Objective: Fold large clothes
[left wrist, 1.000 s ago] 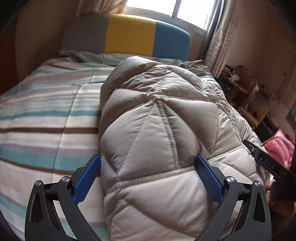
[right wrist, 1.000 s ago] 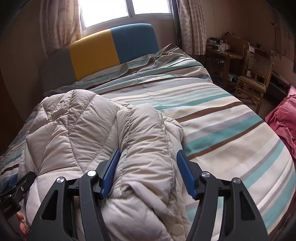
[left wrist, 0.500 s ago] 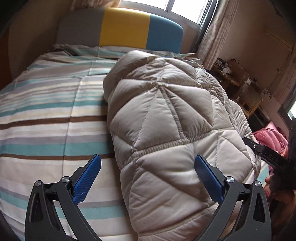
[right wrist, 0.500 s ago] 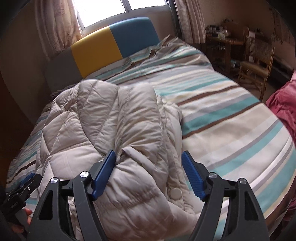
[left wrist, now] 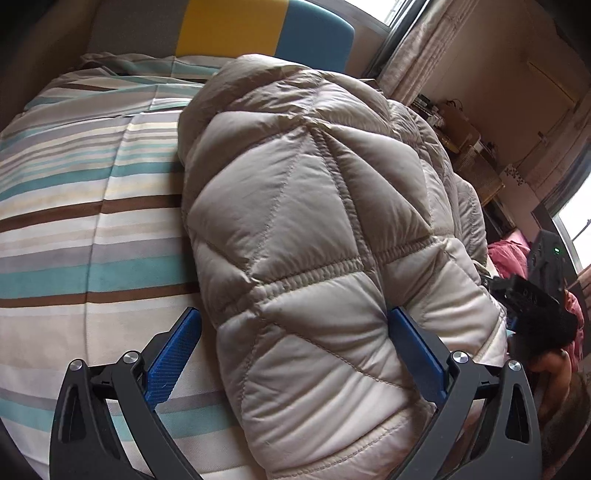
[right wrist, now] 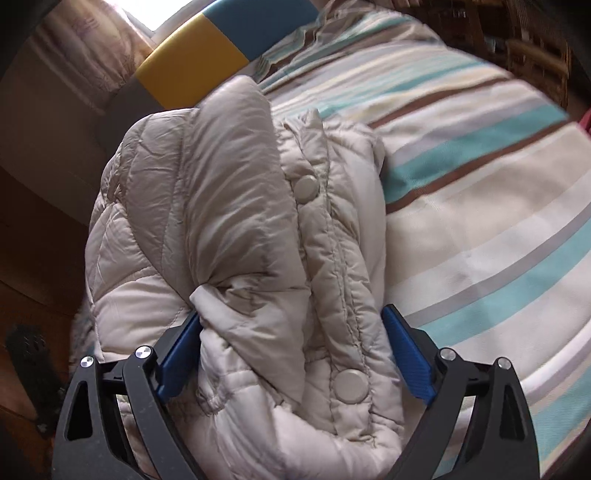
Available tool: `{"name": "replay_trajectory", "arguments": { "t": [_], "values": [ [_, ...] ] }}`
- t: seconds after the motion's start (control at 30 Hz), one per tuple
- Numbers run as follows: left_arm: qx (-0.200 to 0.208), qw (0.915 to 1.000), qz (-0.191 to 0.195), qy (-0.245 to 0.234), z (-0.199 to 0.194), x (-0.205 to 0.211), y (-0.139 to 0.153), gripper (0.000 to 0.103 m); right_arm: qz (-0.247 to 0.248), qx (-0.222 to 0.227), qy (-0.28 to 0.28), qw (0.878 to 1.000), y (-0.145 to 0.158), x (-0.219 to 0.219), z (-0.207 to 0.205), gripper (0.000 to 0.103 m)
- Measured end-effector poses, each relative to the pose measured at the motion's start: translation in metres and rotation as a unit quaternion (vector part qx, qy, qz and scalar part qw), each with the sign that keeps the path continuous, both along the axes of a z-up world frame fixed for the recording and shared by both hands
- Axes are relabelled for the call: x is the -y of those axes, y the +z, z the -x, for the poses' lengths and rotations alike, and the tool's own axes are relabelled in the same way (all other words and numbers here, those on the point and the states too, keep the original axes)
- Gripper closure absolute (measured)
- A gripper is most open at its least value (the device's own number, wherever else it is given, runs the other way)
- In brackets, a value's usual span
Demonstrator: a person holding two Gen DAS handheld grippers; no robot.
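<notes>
A beige quilted puffer jacket [left wrist: 317, 221] lies bunched lengthwise on the striped bed [left wrist: 85, 229]. My left gripper [left wrist: 295, 350] is open, its blue pads straddling the jacket's near hem end. In the right wrist view the jacket [right wrist: 236, 229] shows its snap-button placket and a folded sleeve. My right gripper [right wrist: 291, 354] is open wide, its pads on either side of the bunched near end. Whether the pads press the fabric I cannot tell. The right gripper also shows in the left wrist view [left wrist: 532, 306] at the far right edge.
A grey, yellow and blue headboard [left wrist: 229, 29] stands at the bed's far end under a window. A pink cloth [left wrist: 509, 251] lies beyond the bed's right side, near a desk and wicker chair [left wrist: 465, 147]. Striped bedding [right wrist: 480, 184] lies right of the jacket.
Both grippers have moved in closer over the jacket's near end and tilted down. The right view has swung left and is blurred. Both jaws stay open.
</notes>
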State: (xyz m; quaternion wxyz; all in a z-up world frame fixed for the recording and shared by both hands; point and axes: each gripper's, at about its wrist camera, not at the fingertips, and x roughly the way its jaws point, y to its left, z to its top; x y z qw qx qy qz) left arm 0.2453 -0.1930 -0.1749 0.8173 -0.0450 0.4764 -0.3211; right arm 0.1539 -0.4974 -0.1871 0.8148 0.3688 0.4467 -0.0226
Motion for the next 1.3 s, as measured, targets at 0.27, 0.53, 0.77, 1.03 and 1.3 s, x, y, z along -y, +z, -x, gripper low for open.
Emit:
{"name": "replay_trajectory", "arguments": {
  "t": [0.27,0.53,0.77,1.03,1.3],
  "values": [
    [-0.012,0.9994,0.005,-0.031,-0.003,0.016,-0.001,0.016,-0.034,0.029,0.021,0.999,-0.003,0.005,0.0,0.025],
    [0.085,0.9958,-0.001,-0.034,0.008,0.012,0.041,0.045,-0.043,0.093,0.007,0.995,0.006,-0.002,0.016,0.04],
    [0.153,0.9881,-0.014,-0.005,0.008,-0.018,0.07,0.051,-0.033,0.127,0.045,0.99,0.022,-0.043,0.0,0.044],
    [0.211,0.9755,-0.027,0.056,0.011,-0.089,0.093,0.054,-0.042,0.148,0.113,0.982,0.032,-0.124,-0.042,0.046],
    [0.213,0.9675,-0.049,0.127,0.012,-0.167,0.088,0.054,-0.03,0.153,0.185,0.97,0.036,-0.206,-0.075,0.046]
  ]
}}
